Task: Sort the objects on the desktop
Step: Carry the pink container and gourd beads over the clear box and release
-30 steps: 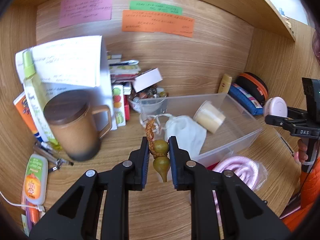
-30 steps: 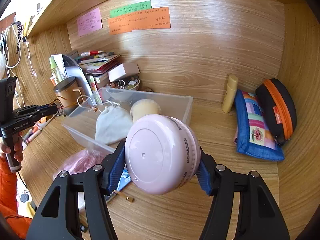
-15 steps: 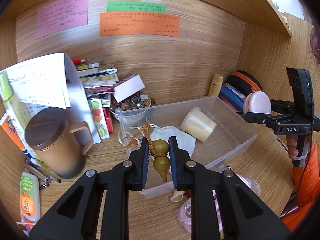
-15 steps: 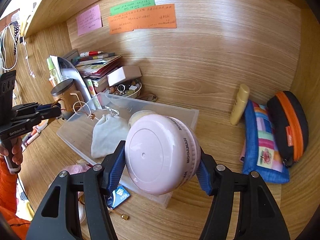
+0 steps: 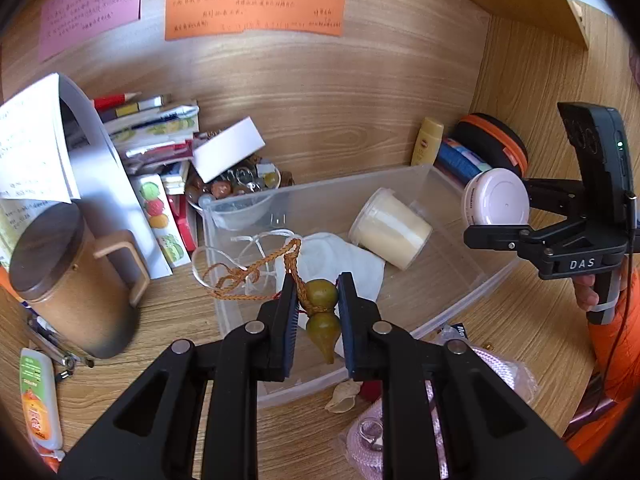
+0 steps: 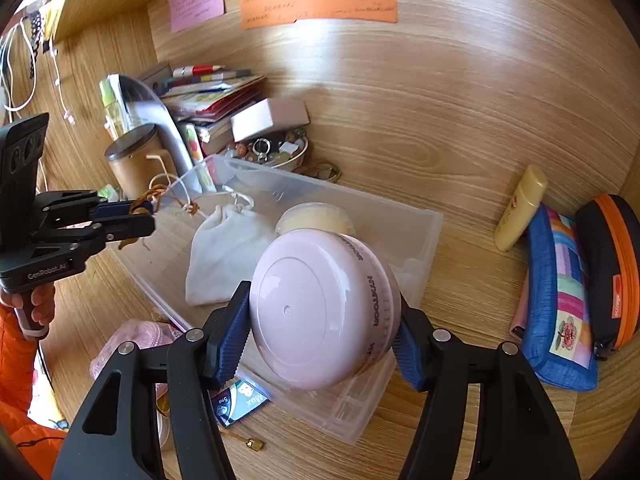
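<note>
Olive gourd charm pinched, pink jar seemingly clamped

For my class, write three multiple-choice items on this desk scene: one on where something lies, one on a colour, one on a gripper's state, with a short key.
1. Where does the white drawstring pouch lie?
A. In the clear plastic bin
B. On the book stack
C. Under the mug

2. What colour is the largest sticky note on the back wall?
A. Blue
B. Orange
C. Yellow

3. What is the left gripper doing?
A. Standing open and empty
B. Shut on the green gourd charm
C. Shut on a pen

Key: 1 A, the pouch sits inside the bin's walls. 2 B, the widest note is orange. 3 B, both pads press the charm.
</note>
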Demonstrator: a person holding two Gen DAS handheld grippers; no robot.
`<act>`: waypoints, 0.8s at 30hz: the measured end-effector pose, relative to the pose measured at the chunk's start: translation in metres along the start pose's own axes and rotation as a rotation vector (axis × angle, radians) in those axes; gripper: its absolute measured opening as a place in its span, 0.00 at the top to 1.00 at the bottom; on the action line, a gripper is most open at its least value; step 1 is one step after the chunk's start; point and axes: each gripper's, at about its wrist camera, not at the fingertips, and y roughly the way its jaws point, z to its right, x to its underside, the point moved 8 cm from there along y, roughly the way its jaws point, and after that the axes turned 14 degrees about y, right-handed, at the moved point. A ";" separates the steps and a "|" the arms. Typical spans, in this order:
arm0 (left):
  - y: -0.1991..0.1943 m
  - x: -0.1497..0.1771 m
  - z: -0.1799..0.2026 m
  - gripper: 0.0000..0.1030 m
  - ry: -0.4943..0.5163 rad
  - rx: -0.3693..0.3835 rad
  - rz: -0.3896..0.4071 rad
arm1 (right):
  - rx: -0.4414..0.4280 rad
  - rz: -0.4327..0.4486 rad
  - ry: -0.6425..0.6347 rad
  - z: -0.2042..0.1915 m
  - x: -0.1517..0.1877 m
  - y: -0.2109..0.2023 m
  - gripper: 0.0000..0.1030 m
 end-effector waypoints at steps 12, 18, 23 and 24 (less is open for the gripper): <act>0.024 0.006 -0.008 0.82 0.018 0.021 -0.102 | 0.066 -0.102 -0.060 -0.001 0.004 0.030 0.43; 0.034 0.009 -0.014 0.82 -0.011 0.039 -0.140 | 0.079 -0.129 -0.075 -0.004 0.006 0.043 0.43; 0.036 0.010 -0.012 0.82 0.000 0.039 -0.143 | 0.094 -0.141 -0.095 -0.008 0.007 0.045 0.42; 0.038 0.010 -0.011 0.82 0.002 0.039 -0.145 | 0.097 -0.144 -0.098 -0.008 0.007 0.045 0.42</act>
